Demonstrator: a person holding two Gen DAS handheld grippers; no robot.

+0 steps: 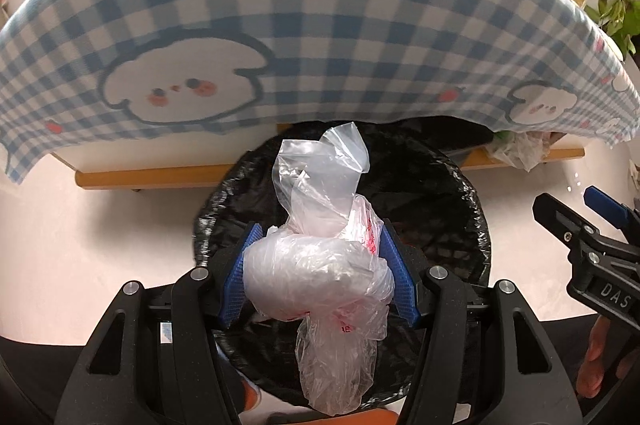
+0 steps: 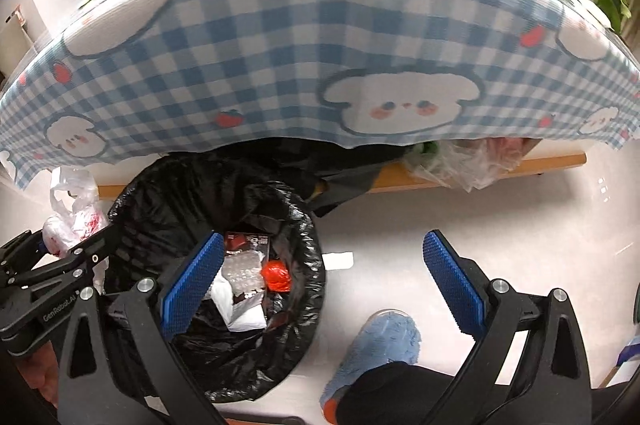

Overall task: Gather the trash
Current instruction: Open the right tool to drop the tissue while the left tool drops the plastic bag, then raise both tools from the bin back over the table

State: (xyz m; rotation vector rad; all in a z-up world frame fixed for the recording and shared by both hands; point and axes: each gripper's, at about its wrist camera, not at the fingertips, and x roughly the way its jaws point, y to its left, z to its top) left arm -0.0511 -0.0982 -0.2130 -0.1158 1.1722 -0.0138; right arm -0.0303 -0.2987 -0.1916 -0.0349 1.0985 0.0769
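1. One blue-and-white checked tablecloth [image 1: 320,37], printed with strawberries and white cartoon animals, hangs over the table edge at the top of both views.
2. Below it stands a trash bin [image 2: 296,305] lined with a black bag, on a pale floor. Inside lie crumpled white paper, clear wrapping and a red scrap [image 2: 275,275].
3. Left gripper [image 1: 320,277]: clenched on a bundle of clear plastic bag [image 1: 320,265] with red print. The bundle is directly above the bin opening. Its long axis runs along the gripper's pointing line; one loose tail extends past the fingertips toward the tablecloth, the other trails back toward the camera.
4. Right gripper [image 2: 324,281]: released, jaws spread wide and empty, one blue pad over the bin, the other over the floor.
5. A blue slipper [image 2: 380,349] sits beside the bin.
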